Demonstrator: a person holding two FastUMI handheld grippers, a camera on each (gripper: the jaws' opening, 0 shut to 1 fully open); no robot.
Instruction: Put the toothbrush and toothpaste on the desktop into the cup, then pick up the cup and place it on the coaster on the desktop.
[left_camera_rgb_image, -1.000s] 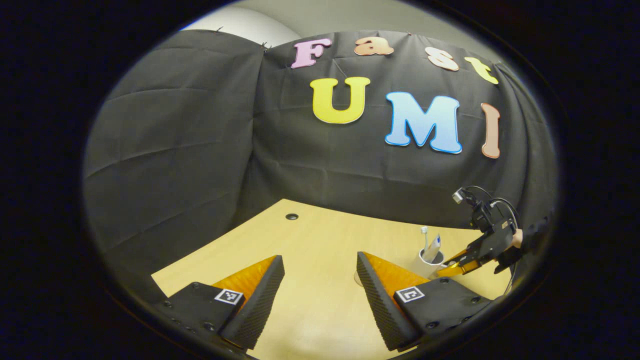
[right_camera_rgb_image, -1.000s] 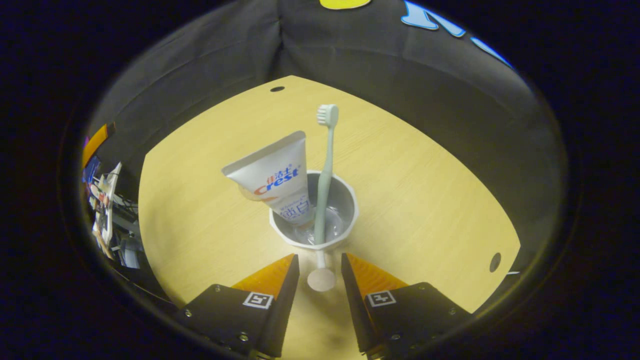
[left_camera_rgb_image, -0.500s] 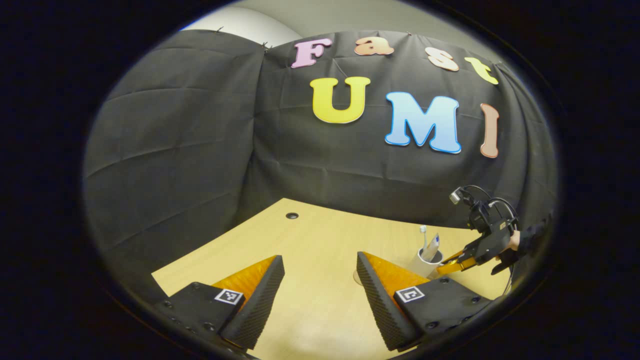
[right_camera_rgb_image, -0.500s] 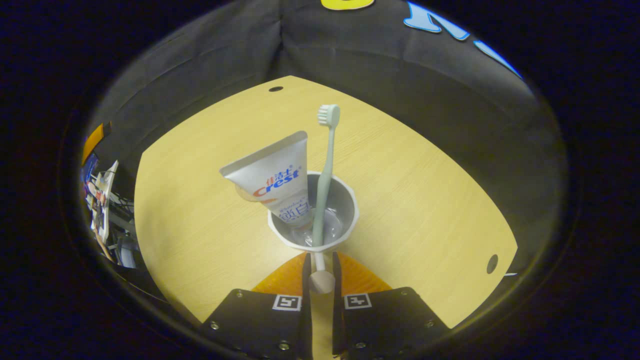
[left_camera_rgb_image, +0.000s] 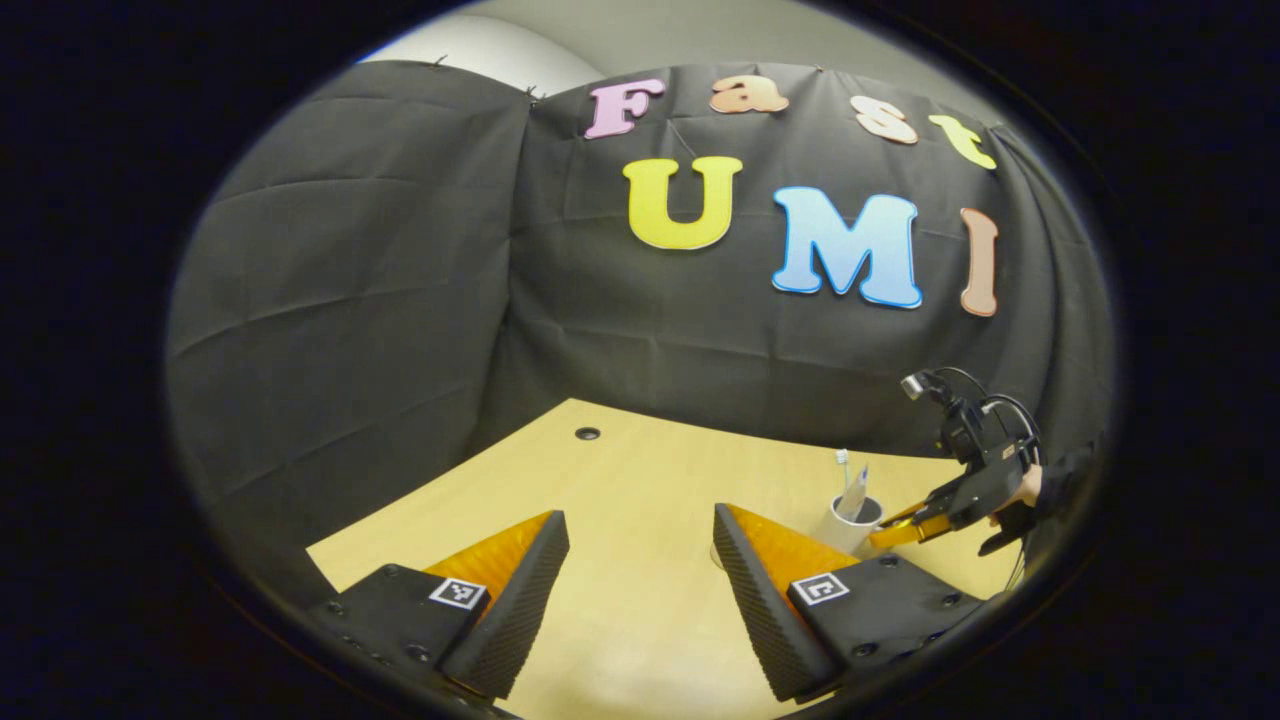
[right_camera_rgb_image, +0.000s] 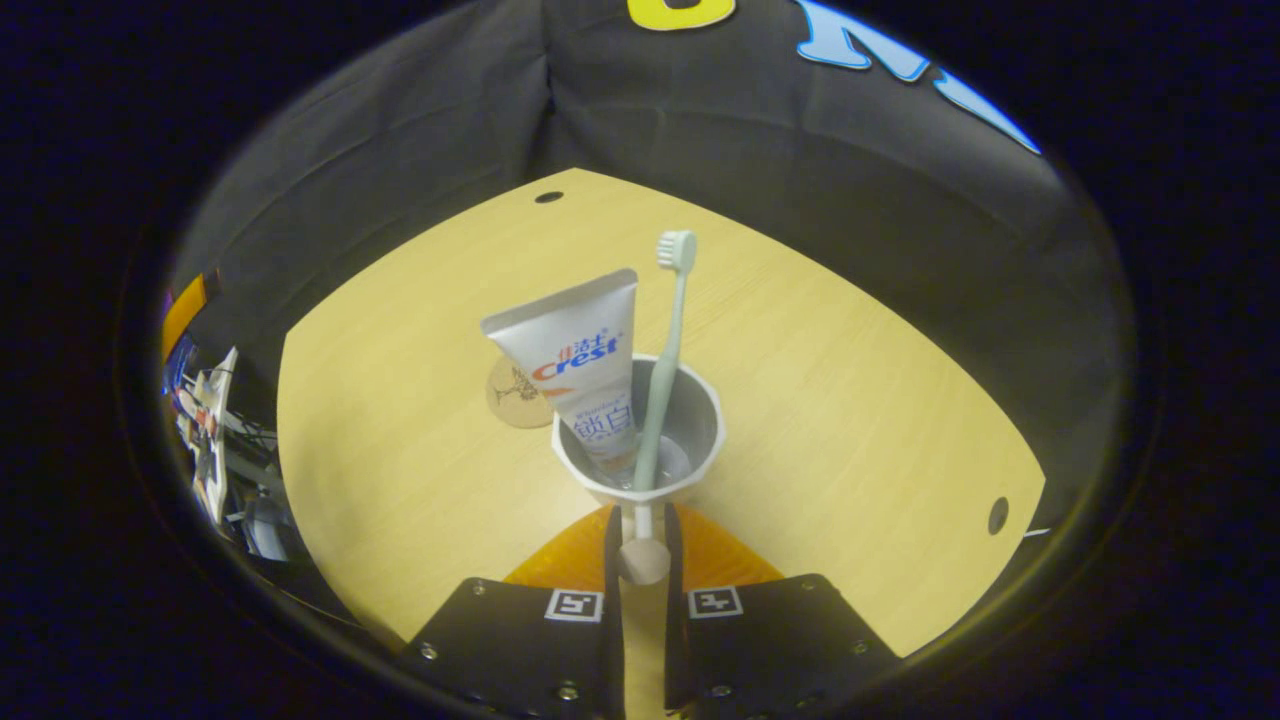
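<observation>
A white cup (right_camera_rgb_image: 695, 425) holds a toothpaste tube (right_camera_rgb_image: 585, 350) and a pale green toothbrush (right_camera_rgb_image: 668, 340), both upright. My right gripper (right_camera_rgb_image: 640, 530) is shut on the cup's handle (right_camera_rgb_image: 642, 562), whose round knob sits between its fingers. A round brown coaster (right_camera_rgb_image: 512, 395) lies on the desk just left of and behind the cup. In the left gripper view, the cup (left_camera_rgb_image: 840, 522) and the right gripper (left_camera_rgb_image: 892, 535) are at the far right. My left gripper (left_camera_rgb_image: 640, 560) hangs open over the desk with nothing in it.
The wooden desk (right_camera_rgb_image: 860, 400) has a cable hole at the far corner (right_camera_rgb_image: 548, 197) and another near its right edge (right_camera_rgb_image: 998, 515). Clutter shows beyond the desk's left edge (right_camera_rgb_image: 215, 420). A hand (left_camera_rgb_image: 1025, 490) holds the right gripper.
The right gripper went from open to shut on the cup's handle. The cup then shifted and the coaster came into sight beside the toothpaste. The left gripper stayed put.
</observation>
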